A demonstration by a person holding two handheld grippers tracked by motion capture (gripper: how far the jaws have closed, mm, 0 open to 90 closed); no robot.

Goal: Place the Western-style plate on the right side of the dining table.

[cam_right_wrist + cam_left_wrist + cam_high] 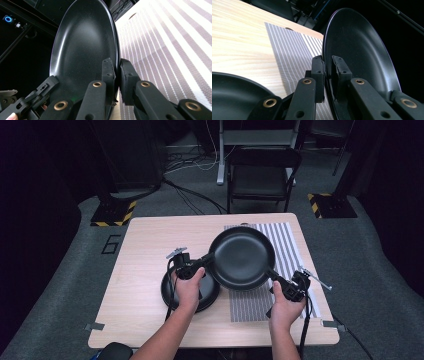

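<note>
Both forearms come in from the near edge of the table. Left gripper (207,261) held above the table's middle, jaws pinched tight; left hand (188,287) wraps its body. Right gripper (272,274) near the right edge, jaws likewise clamped, right hand (285,307) behind it

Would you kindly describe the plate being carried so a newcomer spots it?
On the pale wooden table, find the grey striped mat. Above it hangs a round black plate, gripped at opposite rims by the left gripper and right gripper; another black plate lies flat.

Bright overhead light on the table (150,240), dark surroundings, soft sheen on the black plate (242,257), slightly soft focus
</note>
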